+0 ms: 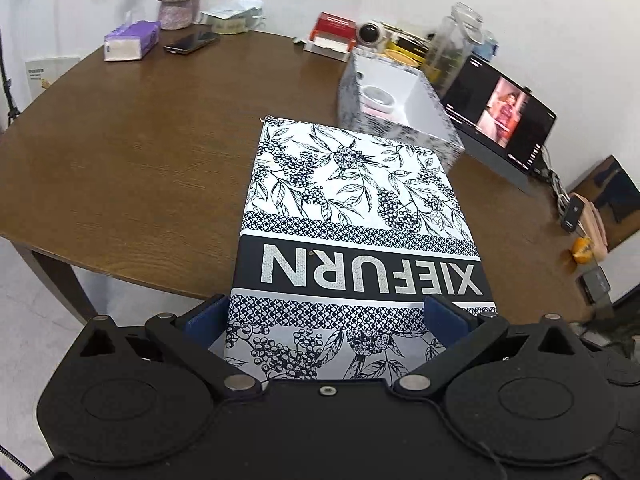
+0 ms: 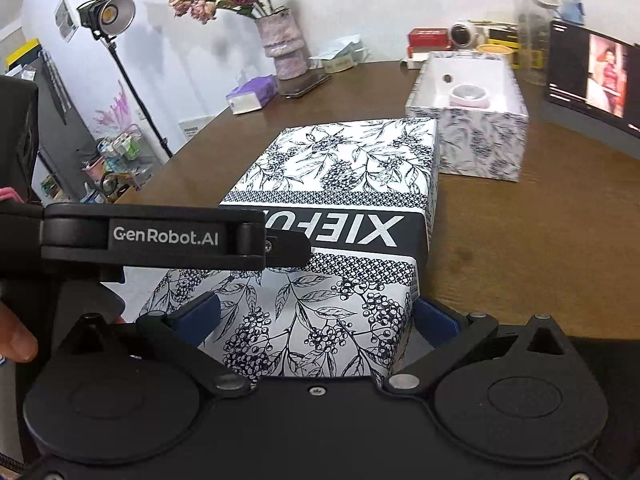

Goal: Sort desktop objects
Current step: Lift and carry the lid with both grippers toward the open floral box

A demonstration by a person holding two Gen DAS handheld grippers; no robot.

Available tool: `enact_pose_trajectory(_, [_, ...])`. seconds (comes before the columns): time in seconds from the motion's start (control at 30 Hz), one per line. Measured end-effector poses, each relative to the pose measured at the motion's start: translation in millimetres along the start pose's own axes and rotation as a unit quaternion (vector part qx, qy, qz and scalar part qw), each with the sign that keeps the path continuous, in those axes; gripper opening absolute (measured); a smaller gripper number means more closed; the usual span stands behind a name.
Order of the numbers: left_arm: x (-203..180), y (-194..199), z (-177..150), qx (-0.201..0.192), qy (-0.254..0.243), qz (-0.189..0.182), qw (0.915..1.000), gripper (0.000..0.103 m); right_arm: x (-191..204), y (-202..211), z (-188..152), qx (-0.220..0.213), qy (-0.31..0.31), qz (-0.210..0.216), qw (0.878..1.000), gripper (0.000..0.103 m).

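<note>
Box lid (image 1: 352,200): white, navy berry-and-leaf print, dark band, silver lettering. Open box (image 2: 472,136): same print, white inside. Surface (image 1: 140,152): brown woodgrain. Tissue pack (image 1: 130,40): purple.

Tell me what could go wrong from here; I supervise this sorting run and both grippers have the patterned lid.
1. Both the left gripper and right gripper hold the lid only at its near end, so its far end may sag or slip.
2. The open box sits close by; a swing could knock it toward the monitor.

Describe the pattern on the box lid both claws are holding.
The box lid is white with dark navy berry-and-leaf drawings and a dark band reading XIEFURN, clearest in the left wrist view.
</note>
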State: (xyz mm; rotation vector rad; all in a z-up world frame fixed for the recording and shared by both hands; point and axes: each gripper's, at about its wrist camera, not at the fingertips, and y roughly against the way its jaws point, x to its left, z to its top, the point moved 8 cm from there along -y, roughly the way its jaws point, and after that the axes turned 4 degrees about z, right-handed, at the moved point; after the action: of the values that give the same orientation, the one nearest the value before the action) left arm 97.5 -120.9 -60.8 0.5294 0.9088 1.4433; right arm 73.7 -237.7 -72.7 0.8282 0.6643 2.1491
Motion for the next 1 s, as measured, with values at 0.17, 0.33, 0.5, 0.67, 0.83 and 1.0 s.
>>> enact_pose_trajectory(0.17, [-14.4, 0.3, -6.0, 0.007, -0.010, -0.011, 0.9999, 0.103, -9.0, 11.9, -7.5, -0.004, -0.009, -0.011, 1.000, 0.103])
enact_pose_trajectory(0.33, [-26.1, 2.8, -4.5, 0.001, -0.022, -0.016, 0.9996, 0.103, -15.9, 20.1, -7.0, -0.015, -0.016, -0.014, 1.000, 0.103])
enact_pose_trajectory(0.5, [-35.0, 6.2, 2.0, -0.006, -0.023, -0.019, 0.9995, 0.103, -20.0, 26.9, -1.0, -0.026, -0.014, -0.018, 0.999, 0.103])
enact_pose_trajectory(0.67, [-43.8, 11.1, 16.1, -0.020, -0.023, -0.020, 0.9993, 0.103, -22.9, 31.5, 13.4, -0.038, -0.005, -0.020, 0.999, 0.103])
enact_pose_trajectory(0.83, [-50.1, 10.5, 32.1, -0.033, -0.018, -0.027, 0.9990, 0.103, -28.0, 33.5, 31.4, -0.050, 0.008, -0.028, 0.998, 0.103])
enact_pose_trajectory(1.0, [-50.7, -0.6, 53.4, -0.036, -0.020, -0.033, 0.9986, 0.103, -39.9, 30.0, 50.4, -0.064, 0.000, -0.033, 0.997, 0.103])
